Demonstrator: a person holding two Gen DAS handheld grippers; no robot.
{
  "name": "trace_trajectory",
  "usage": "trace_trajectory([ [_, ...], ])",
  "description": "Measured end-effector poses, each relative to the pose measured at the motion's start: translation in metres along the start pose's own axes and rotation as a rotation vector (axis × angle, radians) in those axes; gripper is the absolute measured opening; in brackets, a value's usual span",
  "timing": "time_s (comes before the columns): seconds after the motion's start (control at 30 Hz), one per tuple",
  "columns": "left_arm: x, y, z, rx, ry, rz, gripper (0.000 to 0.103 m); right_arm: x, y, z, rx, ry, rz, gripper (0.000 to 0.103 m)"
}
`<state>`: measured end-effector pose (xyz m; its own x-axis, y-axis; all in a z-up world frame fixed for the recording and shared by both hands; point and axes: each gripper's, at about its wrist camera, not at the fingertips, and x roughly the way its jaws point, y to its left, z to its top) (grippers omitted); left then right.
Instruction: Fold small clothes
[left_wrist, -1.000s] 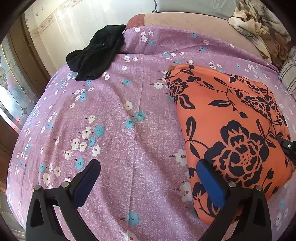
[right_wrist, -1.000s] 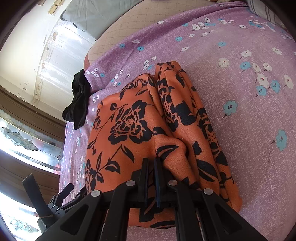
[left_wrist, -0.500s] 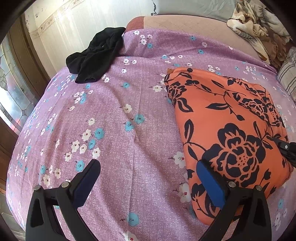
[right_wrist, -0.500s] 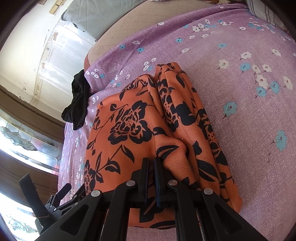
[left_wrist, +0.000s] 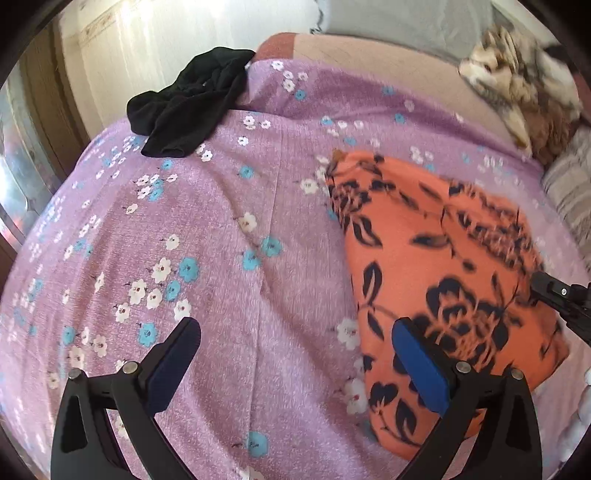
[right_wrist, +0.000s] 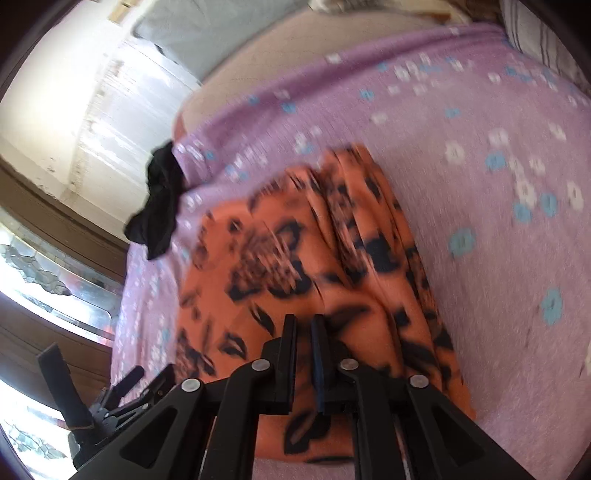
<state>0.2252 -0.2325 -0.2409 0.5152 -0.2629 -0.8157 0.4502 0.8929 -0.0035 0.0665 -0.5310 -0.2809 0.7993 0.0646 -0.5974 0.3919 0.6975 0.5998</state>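
the orange garment (right_wrist: 314, 258) is seen lifted a little off the bed (left_wrist: 207, 266) compared with a moment earlier, its near edge drawn up by the right hand-held gripper (right_wrist: 303, 332), whose jaws are opening slightly with a fold of the cloth between them, the pads still on it. this is judged to be the start of a fold, the pinched edge being raised so that it can be carried over the rest of the garment. the garment lies at about 3 o'clock in the left wrist view, spread on the purple flowered sheet. the left hand-held gripper (left_wrist: 291, 354) is held wide apart over bare sheet just beside the garment's edge at 5 o'clock, nothing between its pads. a black garment (left_wrist: 192, 107) is bunched at 11 o'clock near the bed's far corner, well apart from the work, and a patterned blanket (left_wrist: 517, 85) is heaped at 1 o'clock. nothing is seen in the way of the fold.
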Motion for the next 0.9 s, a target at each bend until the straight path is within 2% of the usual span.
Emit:
trace_trajectory([
  [0.03, 0.001, 0.004, 0.004, -0.019, -0.002, -0.007, 0.103, -0.005, 0.004, 0.009, -0.026, -0.027, 0.005, 0.011],
  [0.07, 0.004, 0.005, 0.006, -0.029, 0.004, -0.014, 0.103, -0.007, 0.007, 0.019, -0.040, -0.052, 0.020, 0.017],
  [0.1, 0.009, 0.006, 0.007, -0.034, 0.021, -0.026, 0.103, -0.007, 0.008, 0.030, -0.033, -0.066, 0.038, 0.040],
  [0.13, 0.015, 0.006, 0.007, -0.039, 0.054, -0.045, 0.103, -0.005, 0.007, 0.041, -0.009, -0.076, 0.058, 0.080],
  [0.17, 0.021, 0.003, 0.007, -0.038, 0.086, -0.070, 0.103, 0.000, 0.006, 0.051, 0.020, -0.088, 0.071, 0.091],
  [0.2, 0.028, -0.001, 0.005, -0.031, 0.121, -0.098, 0.103, 0.009, 0.007, 0.060, 0.030, -0.081, 0.079, 0.093],
  [0.23, 0.031, -0.005, 0.003, -0.027, 0.129, -0.095, 0.103, 0.024, 0.007, 0.068, 0.029, -0.046, 0.076, 0.092],
  [0.3, 0.029, -0.008, 0.002, -0.015, 0.101, -0.080, 0.103, 0.060, -0.004, 0.079, 0.055, 0.029, 0.014, 0.086],
  [0.33, 0.029, -0.010, 0.002, -0.003, 0.099, -0.077, 0.103, 0.085, -0.016, 0.081, 0.072, 0.093, -0.054, 0.066],
  [0.37, 0.029, -0.010, 0.002, 0.005, 0.097, -0.082, 0.103, 0.101, -0.030, 0.080, 0.111, 0.148, -0.088, 0.056],
  [0.4, 0.029, -0.010, 0.002, 0.009, 0.096, -0.093, 0.103, 0.102, -0.041, 0.082, 0.161, 0.127, -0.068, 0.043],
  [0.43, 0.030, -0.010, 0.002, 0.007, 0.094, -0.092, 0.103, 0.093, -0.048, 0.086, 0.214, 0.107, -0.033, 0.037],
  [0.5, 0.030, -0.008, 0.002, -0.003, 0.098, -0.095, 0.103, 0.075, -0.046, 0.089, 0.223, 0.095, 0.001, 0.037],
  [0.6, 0.027, -0.008, 0.004, -0.003, 0.094, -0.087, 0.103, 0.027, -0.032, 0.082, 0.114, 0.001, 0.006, 0.042],
  [0.67, 0.024, -0.007, 0.006, -0.016, 0.100, -0.102, 0.103, -0.003, -0.035, 0.071, 0.099, -0.029, 0.031, 0.057],
  [0.7, 0.023, -0.005, 0.007, -0.032, 0.101, -0.129, 0.103, -0.015, -0.040, 0.067, 0.108, -0.040, 0.045, 0.070],
  [0.8, 0.015, 0.000, 0.008, -0.069, 0.078, -0.185, 0.103, -0.038, -0.059, 0.048, 0.155, -0.049, 0.084, 0.072],
  [0.9, 0.009, -0.001, 0.008, -0.069, 0.048, -0.207, 0.103, -0.034, -0.068, 0.039, 0.187, -0.017, 0.065, 0.074],
])
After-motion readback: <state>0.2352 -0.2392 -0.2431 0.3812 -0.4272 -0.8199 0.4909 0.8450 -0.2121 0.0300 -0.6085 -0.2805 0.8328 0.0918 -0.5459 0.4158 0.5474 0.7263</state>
